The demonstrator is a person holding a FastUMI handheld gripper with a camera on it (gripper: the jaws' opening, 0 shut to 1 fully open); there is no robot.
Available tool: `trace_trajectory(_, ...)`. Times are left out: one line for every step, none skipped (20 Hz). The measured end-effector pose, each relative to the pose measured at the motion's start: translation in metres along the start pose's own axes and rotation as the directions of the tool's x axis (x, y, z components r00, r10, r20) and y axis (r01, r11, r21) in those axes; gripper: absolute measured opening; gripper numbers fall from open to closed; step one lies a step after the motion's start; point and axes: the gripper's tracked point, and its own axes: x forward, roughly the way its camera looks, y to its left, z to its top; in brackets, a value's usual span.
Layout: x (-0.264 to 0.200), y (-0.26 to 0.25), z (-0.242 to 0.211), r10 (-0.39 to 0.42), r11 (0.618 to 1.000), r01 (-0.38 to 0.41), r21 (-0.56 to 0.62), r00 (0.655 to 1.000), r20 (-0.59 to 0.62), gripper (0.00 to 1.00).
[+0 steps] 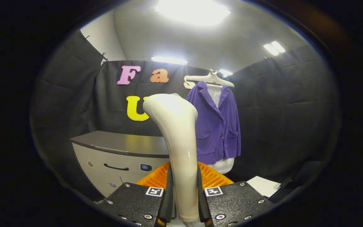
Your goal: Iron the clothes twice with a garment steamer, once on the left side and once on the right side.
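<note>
My claw [184,195] is clamped on the handle of the garment steamer [176,138]. Both fingers [168,195] press against the cream-white shaft, one on each side, so the gap between them is just the width of the handle and no wider. The black pads lie flat along the glossy plastic, low on the handle, and the rest of the steamer rises upright from between them, then bends over at the top towards the booth's back wall (its head is turned away from me, so I cannot see the steam face).

Just behind the fingers, low down, sits an orange ribbed basket [211,176]; the handle stands in front of it, and I cannot tell whether the steamer's foot touches it. Off to one side of the basket lies a white sheet [263,185].

The clothes hang well beyond my fingers: a purple jacket [216,123] over a white shirt [214,93], both on a pale hanger [210,78] against the black cloth wall. The shirt shows at the jacket's open collar and its hem hangs out below. From here the steamer's bent top overlaps the jacket's near edge, yet the garment is clearly farther back and apart from it.

On the other side stands a grey cabinet [121,151] with a dark drawer handle.
</note>
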Motion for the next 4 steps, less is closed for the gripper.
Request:
trace_trajectory(-0.0009,0.0012,-0.0018,0.003,1.000,-0.003,-0.001,1.000,-0.005,0.33)
trace_trajectory(0.0004,0.0031,-0.0035,0.006,1.000,-0.006,-0.001,1.000,-0.007,0.33)
trace_trajectory(0.0002,0.0032,-0.0040,0.005,1.000,-0.005,-0.001,1.000,-0.011,0.33)
trace_trajectory(0.0003,0.0029,-0.0056,0.005,1.000,-0.005,-0.001,1.000,-0.014,0.33)
